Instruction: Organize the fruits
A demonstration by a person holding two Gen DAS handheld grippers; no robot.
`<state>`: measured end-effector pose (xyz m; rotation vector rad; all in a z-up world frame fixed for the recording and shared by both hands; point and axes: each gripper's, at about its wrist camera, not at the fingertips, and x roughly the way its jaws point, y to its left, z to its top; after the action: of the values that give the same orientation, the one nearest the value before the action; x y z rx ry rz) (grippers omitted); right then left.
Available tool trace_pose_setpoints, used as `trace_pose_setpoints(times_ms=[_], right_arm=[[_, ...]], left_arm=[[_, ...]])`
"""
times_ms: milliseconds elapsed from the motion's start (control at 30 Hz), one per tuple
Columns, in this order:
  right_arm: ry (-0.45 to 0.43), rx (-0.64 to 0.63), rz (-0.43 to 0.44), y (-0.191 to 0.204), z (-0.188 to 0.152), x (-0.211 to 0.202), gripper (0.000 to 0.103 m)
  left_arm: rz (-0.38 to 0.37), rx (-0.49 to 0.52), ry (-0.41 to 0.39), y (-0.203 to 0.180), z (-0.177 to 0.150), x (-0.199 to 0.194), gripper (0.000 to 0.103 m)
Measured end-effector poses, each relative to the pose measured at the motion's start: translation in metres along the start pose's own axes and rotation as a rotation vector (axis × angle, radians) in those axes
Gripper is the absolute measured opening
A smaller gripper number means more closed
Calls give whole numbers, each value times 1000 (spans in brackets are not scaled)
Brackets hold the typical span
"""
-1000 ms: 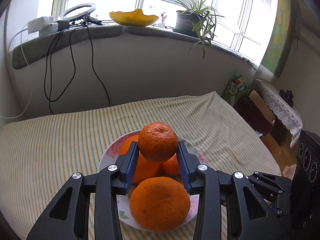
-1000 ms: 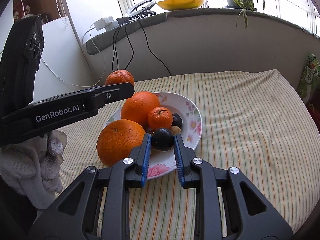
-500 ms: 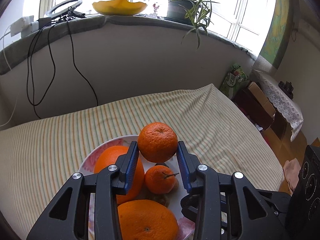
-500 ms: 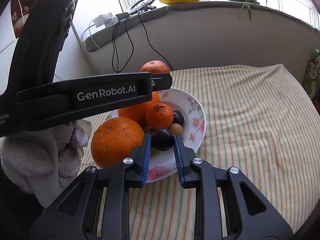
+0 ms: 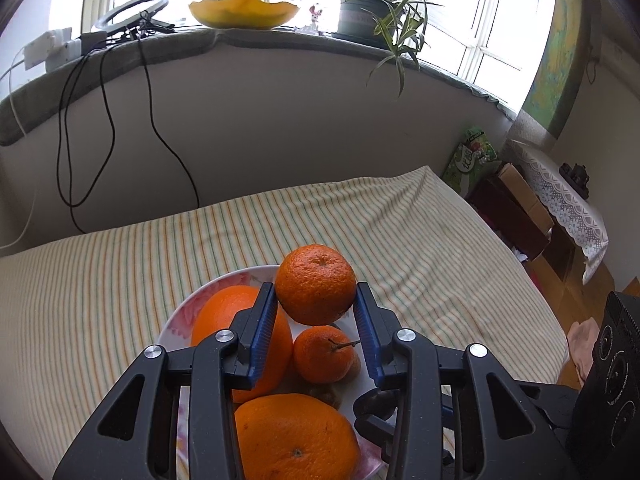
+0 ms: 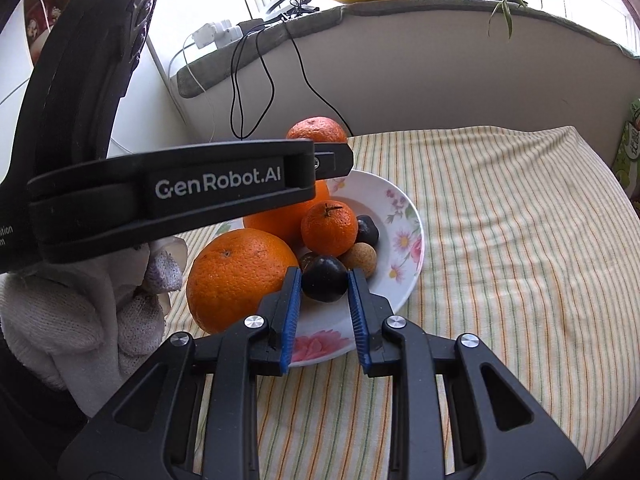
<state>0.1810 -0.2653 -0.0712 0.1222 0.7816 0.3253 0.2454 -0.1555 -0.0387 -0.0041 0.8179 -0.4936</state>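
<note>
The left gripper point(image 5: 316, 306) has its blue pads closed on the flanks of a tangerine point(image 5: 316, 284), carried clear above the plate point(image 6: 404, 216); the right gripper point(image 6: 324, 292) is pinched nearly shut on a dark plum point(image 6: 324, 278) over the plate's near side, at about six o'clock of the dish. Both fruits look light; the tangerine's loose, pebbled peel should give under pressure, so a hold across its widest girth — as now — seems safest; the plum is smooth, probably slippery and easily bruised, and wants a gentle squeeze at its middle. Beyond the pads, the plate holds a large orange point(image 6: 288, 216) at ten o'clock, a small stemmed mandarin point(image 6: 329, 228) near centre and a tan longan-like fruit point(image 6: 360, 260) at four; another big orange point(image 6: 240, 276) sits at eight o'clock on the rim. Both grippers slant downward toward the striped cloth point(image 6: 500, 240); a gloved hand point(image 6: 80, 320) holds the left one, which crosses the right view.
</note>
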Motion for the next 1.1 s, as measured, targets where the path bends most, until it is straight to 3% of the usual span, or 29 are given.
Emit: trace_pose_setpoints(times_ms=[167, 333, 433, 1100], right_arm=[[0, 0, 1, -1, 0, -2, 27], [-21, -1, -6, -1, 0, -8, 52], [-24, -6, -3, 0, 1, -9, 54], [-63, 27, -11, -7, -4, -36, 60]], left_arm=[[4, -2, -4, 0, -1, -3, 38], [6, 0, -6, 0, -2, -6, 39], [4, -2, -19, 0, -1, -11, 46], [25, -26, -70, 11, -9, -43, 46]])
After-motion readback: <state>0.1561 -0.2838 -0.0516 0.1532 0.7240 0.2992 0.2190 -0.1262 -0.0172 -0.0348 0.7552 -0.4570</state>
